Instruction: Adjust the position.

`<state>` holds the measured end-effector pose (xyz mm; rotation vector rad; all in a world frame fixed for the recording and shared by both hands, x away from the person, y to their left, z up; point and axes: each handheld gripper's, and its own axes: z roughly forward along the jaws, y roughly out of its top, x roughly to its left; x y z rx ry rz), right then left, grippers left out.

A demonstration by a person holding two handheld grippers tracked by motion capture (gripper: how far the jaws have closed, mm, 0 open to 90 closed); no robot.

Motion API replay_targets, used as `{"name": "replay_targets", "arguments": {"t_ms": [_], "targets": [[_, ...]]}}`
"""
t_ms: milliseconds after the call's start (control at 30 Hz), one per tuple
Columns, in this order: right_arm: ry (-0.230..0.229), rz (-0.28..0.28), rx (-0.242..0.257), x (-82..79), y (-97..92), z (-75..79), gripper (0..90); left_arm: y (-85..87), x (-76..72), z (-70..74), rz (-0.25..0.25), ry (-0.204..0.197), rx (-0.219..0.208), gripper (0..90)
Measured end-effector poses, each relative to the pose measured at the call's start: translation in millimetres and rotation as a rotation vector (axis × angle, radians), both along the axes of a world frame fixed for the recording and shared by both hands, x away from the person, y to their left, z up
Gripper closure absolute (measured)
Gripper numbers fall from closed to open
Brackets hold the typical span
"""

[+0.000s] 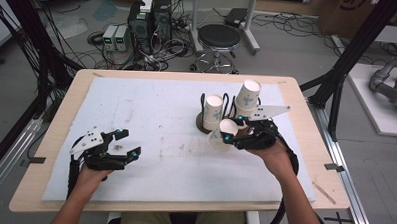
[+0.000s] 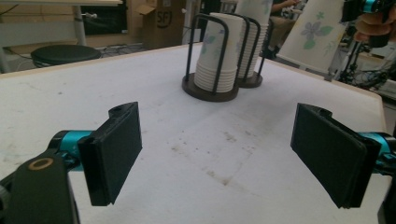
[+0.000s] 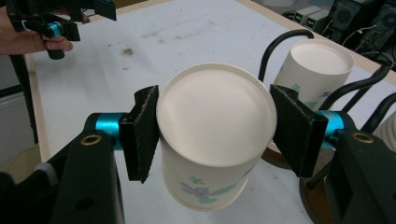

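Paper cup (image 3: 212, 135), upside down and tilted, sits clamped in the right gripper (image 3: 215, 133) just beside the cup racks (image 1: 206, 123); left gripper (image 2: 219, 158) gapes, well apart.

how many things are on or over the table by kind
black wire cup holders with round dark bases: 2
stacks of upside-down white floral paper cups in the holders: 2
single white floral paper cup held in the right gripper's fingers: 1
hand-held grippers: 2
total: 7
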<state>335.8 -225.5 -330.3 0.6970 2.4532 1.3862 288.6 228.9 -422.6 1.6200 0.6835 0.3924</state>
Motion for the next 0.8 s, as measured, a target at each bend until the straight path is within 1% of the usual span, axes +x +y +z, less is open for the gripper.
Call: {"name": "replay_targets", "arguments": {"t_ms": [33, 67, 100, 167, 200, 267, 333, 367, 400, 433, 533, 567, 667, 733, 800], "targets": [[-0.007, 0.006, 0.001, -2.1, 0.9, 0.2, 37.6, -1.9, -1.0, 0.9, -0.016, -0.001, -0.003, 16.4], [-0.007, 0.006, 0.001, -2.1, 0.9, 0.2, 37.6, -1.9, -1.0, 0.9, -0.016, -0.001, -0.003, 16.3], [-0.015, 0.01, 0.004, -4.4, 2.3, 0.0, 37.6, -5.1, -2.6, 1.7, -0.035, -0.004, 0.001, 16.3], [-0.013, 0.018, 0.009, -5.6, 4.0, -0.8, 37.5, -6.2, -3.2, 2.0, -0.038, -0.005, -0.001, 16.3], [-0.006, 0.024, 0.009, -6.1, 5.3, -1.5, 37.5, -8.8, -3.7, 3.6, -0.054, -0.012, -0.007, 16.3], [-0.007, 0.037, 0.01, -6.3, 8.1, -2.6, 37.5, -10.3, -3.7, 4.4, -0.059, -0.014, -0.013, 16.3], [-0.007, 0.049, 0.013, -6.5, 11.4, -3.8, 37.5, -12.8, -3.3, 5.8, -0.084, -0.019, -0.021, 16.3], [-0.006, 0.057, 0.013, -6.7, 12.8, -4.2, 37.5, -16.5, -3.4, 7.0, -0.102, -0.036, -0.02, 16.3], [-0.006, 0.057, 0.013, -6.7, 12.8, -4.2, 37.5, -16.5, -3.4, 7.0, -0.102, -0.036, -0.02, 16.3], [-0.008, 0.073, 0.008, -8.4, 17.7, -5.0, 37.4, -19.8, -3.5, 8.1, -0.109, -0.06, -0.006, 16.3], [-0.008, 0.082, 0.011, -10.9, 21.0, -5.3, 37.4, -28.4, -4.4, 10.6, -0.139, -0.087, -0.002, 16.3], [-0.013, 0.093, 0.016, -13.5, 25.1, -5.3, 37.4, -31.7, -4.6, 11.4, -0.15, -0.086, 0.001, 16.3], [-0.013, 0.102, 0.018, -14.9, 28.0, -5.2, 37.3, -41.5, -5.3, 14.9, -0.193, -0.06, 0.013, 16.3], [-0.012, 0.113, 0.016, -15.9, 31.5, -6.0, 37.4, -47.8, -5.9, 16.9, -0.211, -0.056, 0.016, 16.3], [-0.006, 0.125, 0.012, -16.8, 34.9, -7.8, 37.4, -57.0, -5.6, 17.9, -0.243, -0.053, 0.007, 15.8]]}}
